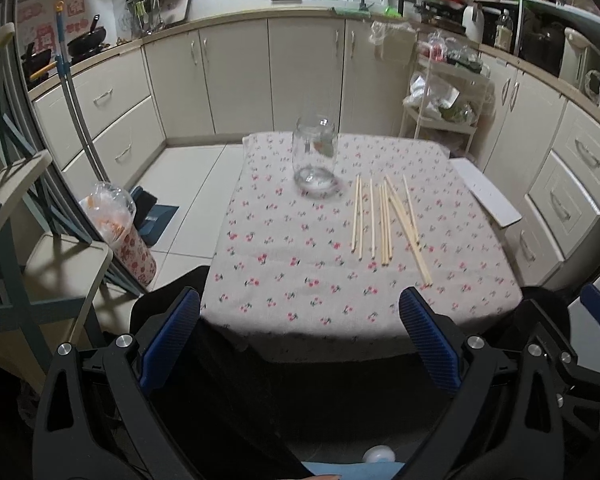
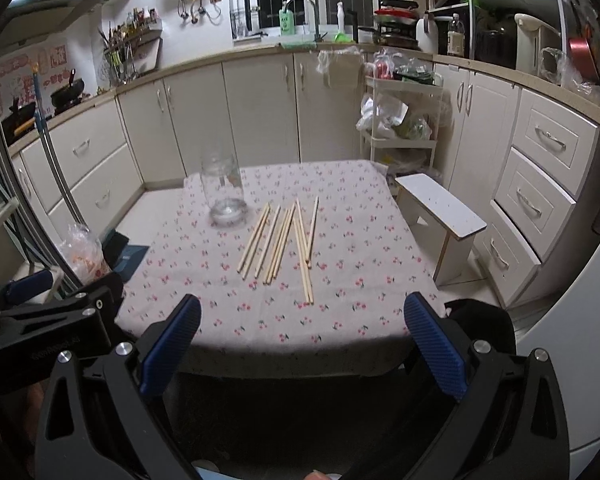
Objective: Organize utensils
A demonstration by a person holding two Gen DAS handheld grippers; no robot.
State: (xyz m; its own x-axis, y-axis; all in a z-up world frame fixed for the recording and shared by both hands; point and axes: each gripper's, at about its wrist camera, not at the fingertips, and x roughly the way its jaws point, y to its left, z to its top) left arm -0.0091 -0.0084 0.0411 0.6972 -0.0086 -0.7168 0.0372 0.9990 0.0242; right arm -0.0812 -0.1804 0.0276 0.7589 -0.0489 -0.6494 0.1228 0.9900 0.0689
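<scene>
Item: one clear glass jar, upright and empty as far as we can tell, toward the far side of the cloth-covered table. Item: loose wooden chopsticks, lying flat just beside the jar on its right; we count about ten, though several overlap and the tally is uncertain. Item: left gripper and right gripper, both held back near the table's front edge, jaws spread wide and holding nothing. We judge that the first pick is still ahead: we would take an outlying stick near its middle, pads closing across its width, lift it clear of its neighbours, then tip it upright over the jar's mouth.
</scene>
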